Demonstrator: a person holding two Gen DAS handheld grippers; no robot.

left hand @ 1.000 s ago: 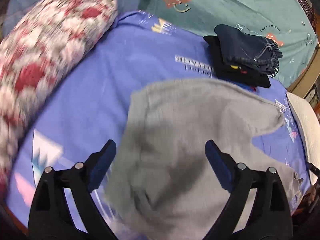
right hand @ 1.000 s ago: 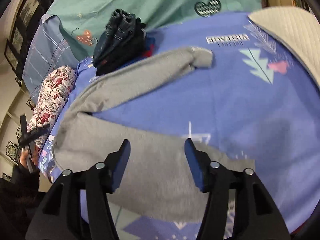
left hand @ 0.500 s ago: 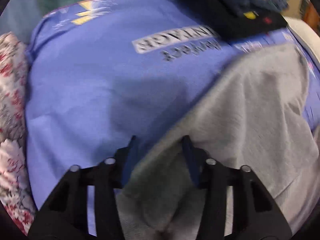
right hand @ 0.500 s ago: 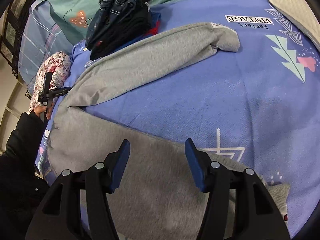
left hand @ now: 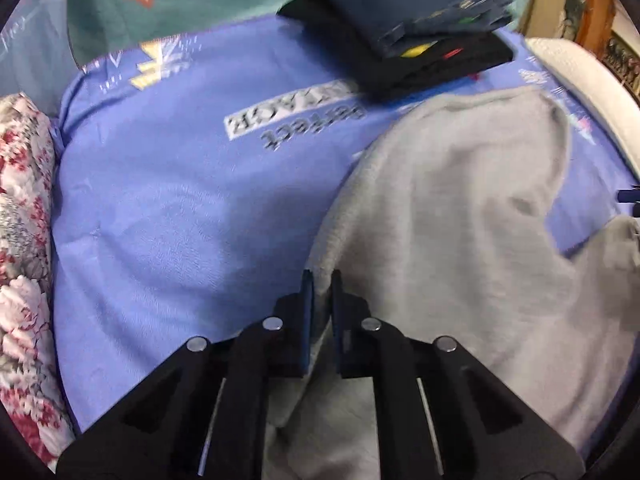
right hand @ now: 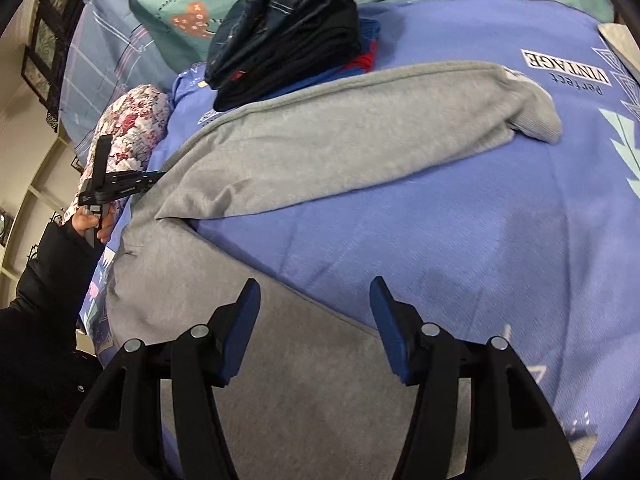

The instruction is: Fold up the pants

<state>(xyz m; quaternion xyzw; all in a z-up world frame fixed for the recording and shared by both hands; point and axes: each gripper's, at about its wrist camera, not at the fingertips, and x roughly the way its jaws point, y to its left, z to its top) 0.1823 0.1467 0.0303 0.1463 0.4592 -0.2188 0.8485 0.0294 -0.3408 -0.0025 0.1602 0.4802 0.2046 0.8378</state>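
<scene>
Grey sweatpants [left hand: 460, 220] lie spread on a blue printed blanket [left hand: 180, 200]. My left gripper [left hand: 320, 280] is shut on the left edge of the grey fabric, which shows pinched between the blue pads. In the right wrist view the pants [right hand: 340, 132] form a V: one leg runs toward the far right, the other passes under my right gripper [right hand: 314, 292]. That gripper hovers open over the near leg, with nothing pressed between its pads. The left gripper [right hand: 156, 176] shows there too, held by a hand at the pants' left edge.
A stack of folded dark clothes [left hand: 420, 32] sits at the far side of the blanket, close to the far pant leg [right hand: 532, 112]. A floral pillow [left hand: 20, 200] lies along the left. A teal sheet [left hand: 200, 0] lies behind, and a cream cushion [left hand: 580, 80] at the right.
My left gripper swung to the pants' left edge and closed from wide open onto the fabric. My right gripper moved in lower over the near leg, still open.
</scene>
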